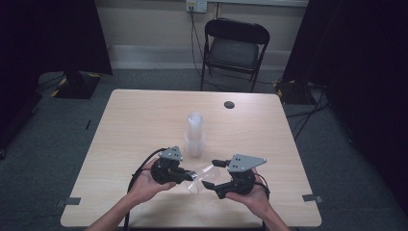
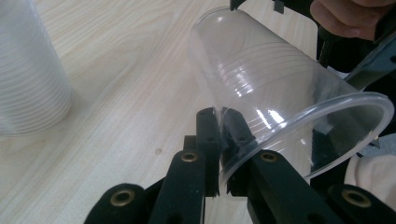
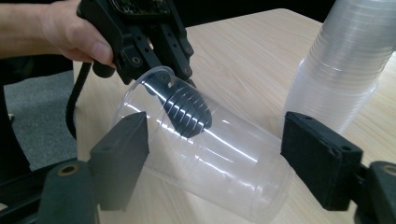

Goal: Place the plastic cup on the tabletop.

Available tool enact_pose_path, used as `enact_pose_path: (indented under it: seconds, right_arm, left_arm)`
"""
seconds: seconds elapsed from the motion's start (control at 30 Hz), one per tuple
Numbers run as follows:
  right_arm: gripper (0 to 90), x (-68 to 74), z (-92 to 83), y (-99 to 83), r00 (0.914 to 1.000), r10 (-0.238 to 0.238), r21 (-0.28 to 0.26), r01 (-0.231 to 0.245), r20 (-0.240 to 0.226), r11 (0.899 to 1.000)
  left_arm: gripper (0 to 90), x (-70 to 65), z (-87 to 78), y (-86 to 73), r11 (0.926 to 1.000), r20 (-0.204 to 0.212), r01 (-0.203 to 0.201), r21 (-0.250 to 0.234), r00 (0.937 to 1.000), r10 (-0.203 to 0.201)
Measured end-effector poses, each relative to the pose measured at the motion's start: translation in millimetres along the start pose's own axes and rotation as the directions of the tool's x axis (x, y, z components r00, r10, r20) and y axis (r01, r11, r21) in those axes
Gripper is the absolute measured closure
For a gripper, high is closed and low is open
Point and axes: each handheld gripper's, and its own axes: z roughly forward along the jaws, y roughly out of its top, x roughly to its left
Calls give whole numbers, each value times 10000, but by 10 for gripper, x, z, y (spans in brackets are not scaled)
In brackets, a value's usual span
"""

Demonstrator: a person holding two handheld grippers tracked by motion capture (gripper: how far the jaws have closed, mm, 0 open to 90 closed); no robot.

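A single clear plastic cup (image 1: 199, 176) lies on its side just above the table, between my two grippers. My left gripper (image 2: 223, 123) is shut on the cup's rim, one jaw inside the mouth and one outside. From the right gripper view, the left gripper (image 3: 180, 74) pinches that same rim at the upper left. My right gripper (image 3: 219, 140) stands open around the cup's (image 3: 210, 158) body near its base; its pads (image 3: 322, 158) sit on either side without pressing. A tall stack of clear cups (image 1: 195, 134) stands upright mid-table, just beyond both grippers.
The light wooden table (image 1: 144, 115) has a dark round grommet (image 1: 229, 104) near its far edge. A black folding chair (image 1: 235, 48) stands behind the table. Black curtains hang at both sides. A cable (image 1: 139, 171) trails from the left gripper.
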Motion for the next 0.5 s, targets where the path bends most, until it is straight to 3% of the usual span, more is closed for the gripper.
enact_pose_path:
  seconds: [0.5]
  right_arm:
    - [155, 14, 55, -20, 9997, -245, 242, 246, -48, 9994]
  left_arm:
    - [872, 32, -39, 40, 9986, -170, 345, -400, 9992, -352]
